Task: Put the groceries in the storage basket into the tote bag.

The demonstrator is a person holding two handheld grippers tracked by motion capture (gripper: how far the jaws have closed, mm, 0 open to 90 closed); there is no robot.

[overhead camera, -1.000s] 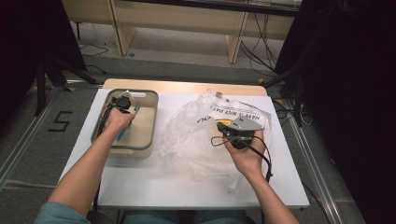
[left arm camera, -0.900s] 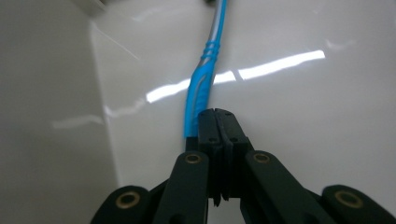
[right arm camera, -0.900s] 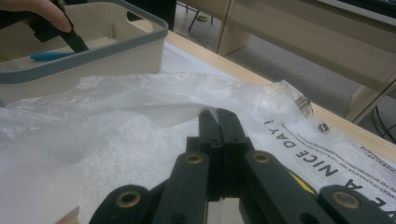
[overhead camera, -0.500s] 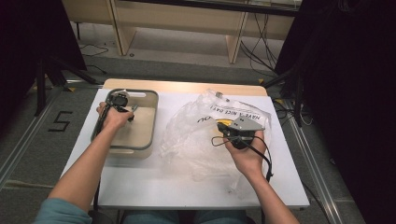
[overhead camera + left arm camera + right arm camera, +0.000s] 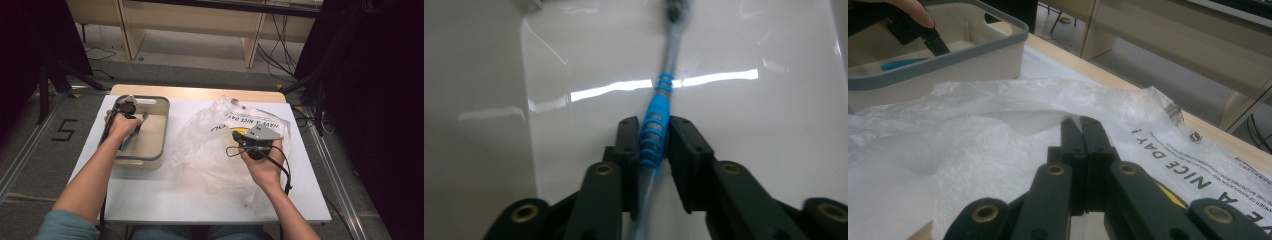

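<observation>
A blue toothbrush (image 5: 655,132) lies lengthwise in a beige bin (image 5: 749,125), its bristle end pointing away from the camera. My left gripper (image 5: 654,145) reaches down into the bin (image 5: 162,125). Its jaws have just been closing, and the pads now press on the ribbed blue handle. The toothbrush (image 5: 124,143) sticks out below the left hand in the high view. My right gripper (image 5: 1080,122) is shut, pinching a raised fold of a clear plastic bag (image 5: 948,150) printed "HAVE A NICE DAY". The bag (image 5: 205,145) spreads over the middle of the table, with the right gripper (image 5: 239,136) on its right part.
The white table (image 5: 200,200) has a wooden far edge (image 5: 200,92). The bin's grey rim (image 5: 948,60) stands left of the bag. A cable (image 5: 280,165) trails from the right gripper along the wrist. Wooden furniture legs and cords stand on the floor beyond the table.
The left hand has shifted a little inside the bin. The right hand and the bag have stayed where they were.
</observation>
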